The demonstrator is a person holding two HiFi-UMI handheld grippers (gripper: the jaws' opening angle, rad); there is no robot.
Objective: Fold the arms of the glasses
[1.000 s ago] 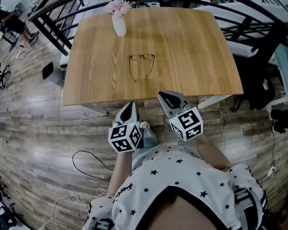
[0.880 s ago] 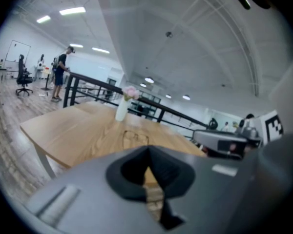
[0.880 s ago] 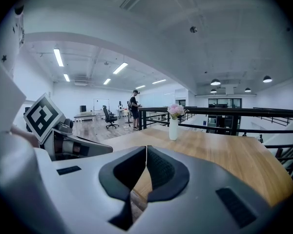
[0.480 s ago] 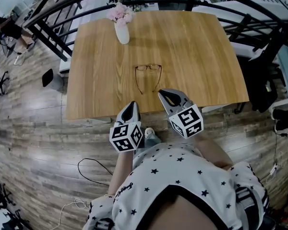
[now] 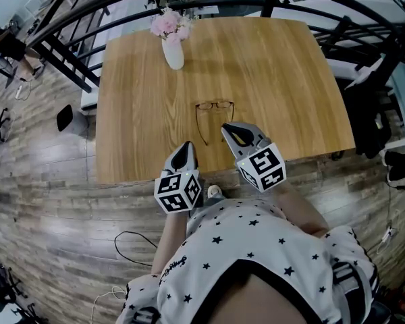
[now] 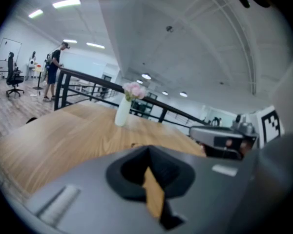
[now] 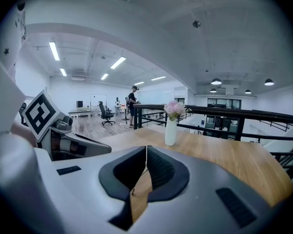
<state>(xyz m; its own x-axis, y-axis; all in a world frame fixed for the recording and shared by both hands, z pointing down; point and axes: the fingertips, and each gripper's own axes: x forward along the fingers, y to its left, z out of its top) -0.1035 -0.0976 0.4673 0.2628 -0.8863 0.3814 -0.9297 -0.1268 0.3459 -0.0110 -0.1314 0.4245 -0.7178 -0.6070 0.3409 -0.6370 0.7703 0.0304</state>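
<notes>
on the desk (image 5: 142, 113), the glasses (image 5: 214, 104) lie near the middle, lenses toward the far side and both arms open, pointing back at the person. a white vase (image 5: 173, 52) with pink flowers (image 5: 167, 24) stands well apart at the far left. the left gripper (image 5: 183, 152) hovers over the near edge, left of the arm tips and apart from them. its fingers (image 6: 129, 172) are closed to a thin slit with nothing between. the right gripper (image 5: 236, 133) hangs just beside the tip of the right arm; i cannot tell if it touches. its fingers (image 7: 161, 172) are likewise pressed together at the tips and empty, the vase (image 7: 170, 132) straight ahead.
</notes>
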